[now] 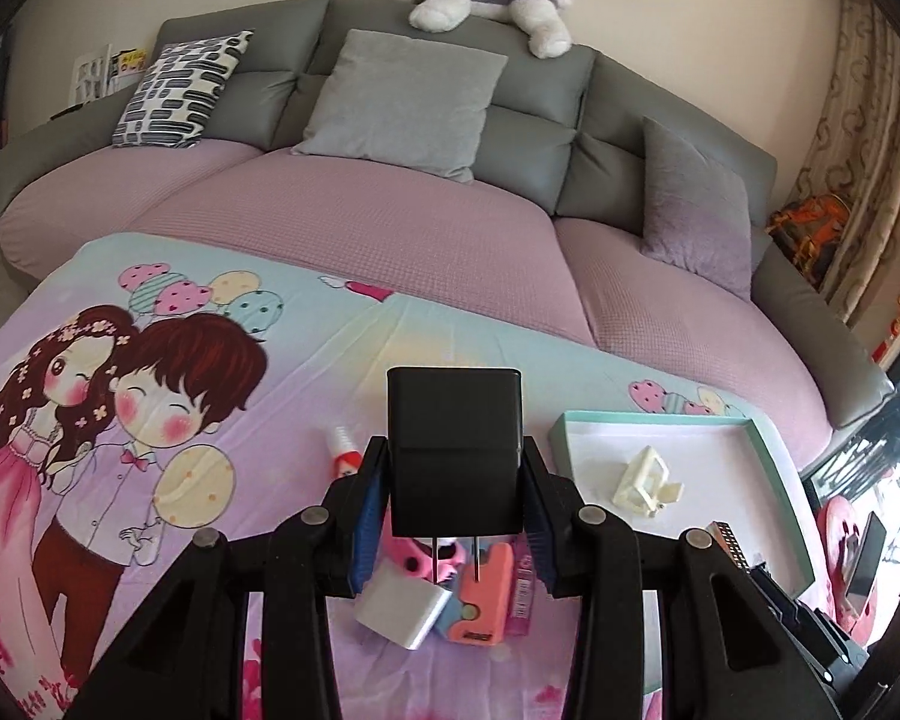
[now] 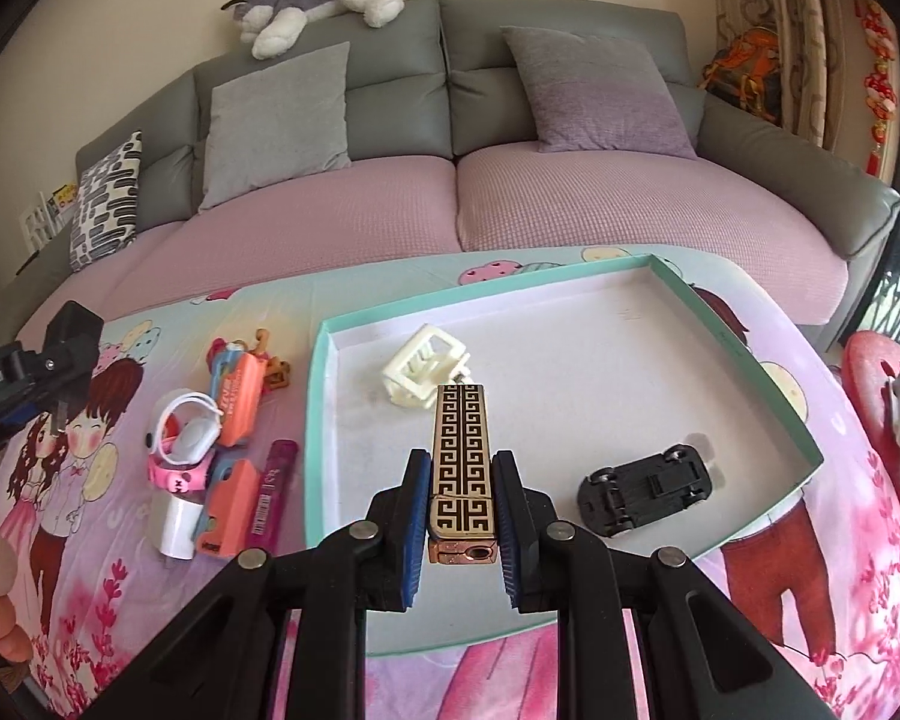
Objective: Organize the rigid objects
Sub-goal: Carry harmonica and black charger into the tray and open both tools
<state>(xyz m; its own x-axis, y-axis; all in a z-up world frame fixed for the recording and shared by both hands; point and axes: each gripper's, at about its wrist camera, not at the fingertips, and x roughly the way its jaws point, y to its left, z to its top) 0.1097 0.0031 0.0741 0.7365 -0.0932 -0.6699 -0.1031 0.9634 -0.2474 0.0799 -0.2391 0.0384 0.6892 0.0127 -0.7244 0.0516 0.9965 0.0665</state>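
Black plug adapter (image 1: 455, 450), prongs down, clamped in the left gripper (image 1: 455, 516) above the loose pile on the cartoon bedsheet (image 1: 150, 360). Pile (image 2: 222, 450), left of tray: orange cases, pink watch, white charger. Teal-rimmed tray (image 2: 324, 420): cream hair clip (image 2: 423, 375) toward far left corner, black toy car (image 2: 648, 489) at right edge. Right gripper (image 2: 459, 504) closed on patterned lighter (image 2: 461, 462) over tray.
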